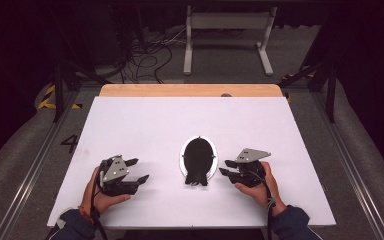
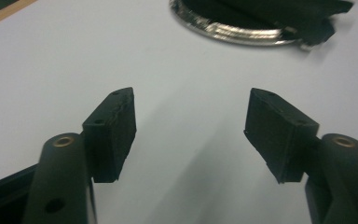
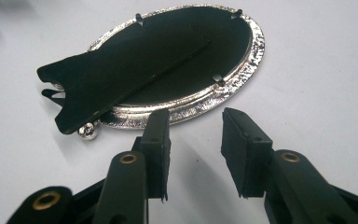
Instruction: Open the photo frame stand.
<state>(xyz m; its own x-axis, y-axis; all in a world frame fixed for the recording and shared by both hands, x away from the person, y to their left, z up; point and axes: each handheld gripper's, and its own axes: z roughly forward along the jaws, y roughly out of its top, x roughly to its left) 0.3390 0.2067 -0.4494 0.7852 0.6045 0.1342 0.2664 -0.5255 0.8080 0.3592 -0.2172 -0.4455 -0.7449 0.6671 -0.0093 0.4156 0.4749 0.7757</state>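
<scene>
Now, with my left gripper (image 1: 139,170) spread wide and my right gripper (image 3: 195,135) narrowly parted, both empty, I'd approach the face-down oval silver picture frame (image 1: 198,159) mid-table gently by its rim.

We see a white rectangular table (image 1: 145,125) with a strip of light wood along its far edge. Directly on it lies an oval silver-rimmed picture frame (image 1: 198,158), face down, its black back panel and black fold-out stand (image 3: 121,77) uppermost. It rests between our two grippers, just ahead of the right gripper (image 3: 196,140).
</scene>
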